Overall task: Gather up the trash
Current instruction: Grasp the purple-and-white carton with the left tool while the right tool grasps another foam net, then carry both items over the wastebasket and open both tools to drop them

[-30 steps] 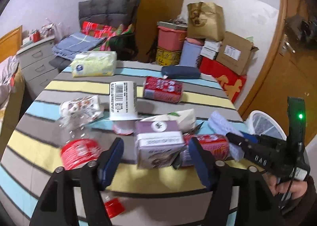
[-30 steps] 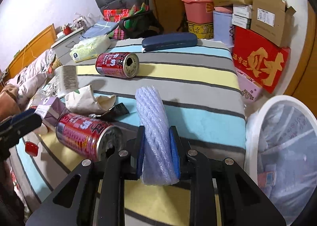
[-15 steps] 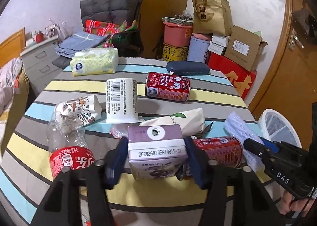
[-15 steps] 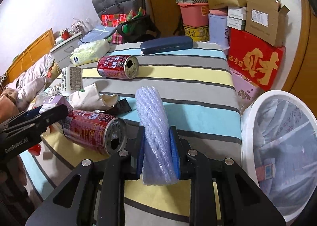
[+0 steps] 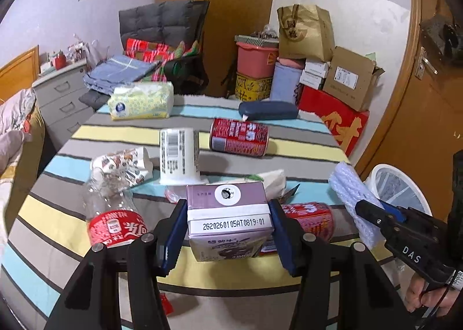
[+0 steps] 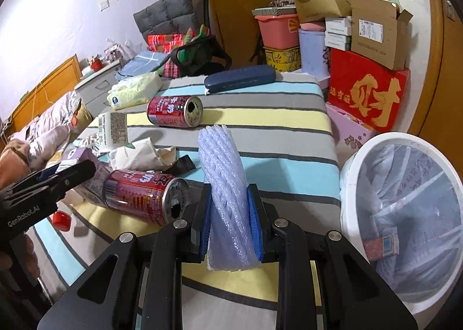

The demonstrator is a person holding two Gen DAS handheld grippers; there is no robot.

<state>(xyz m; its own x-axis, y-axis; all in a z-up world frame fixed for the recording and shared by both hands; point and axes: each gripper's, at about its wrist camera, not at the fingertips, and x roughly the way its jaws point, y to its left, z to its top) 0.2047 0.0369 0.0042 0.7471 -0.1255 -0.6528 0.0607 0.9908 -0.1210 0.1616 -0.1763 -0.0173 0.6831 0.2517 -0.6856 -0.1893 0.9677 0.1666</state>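
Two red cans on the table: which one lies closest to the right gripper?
The near red can, lying on its side just left of the right gripper, beside the purple carton. The far red can lies farther back, near the blue case.

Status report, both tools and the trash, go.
Left tool shut on purple carton. Right tool shut on foam net sleeve. White bin to the right, path looks clear.

The left gripper [image 5: 228,233] has black angular arms with round silver screws and blue pads [image 5: 173,238]. The right gripper [image 6: 228,223] has the same build; its side shows white letters "DAS" at four o'clock in the left wrist view.
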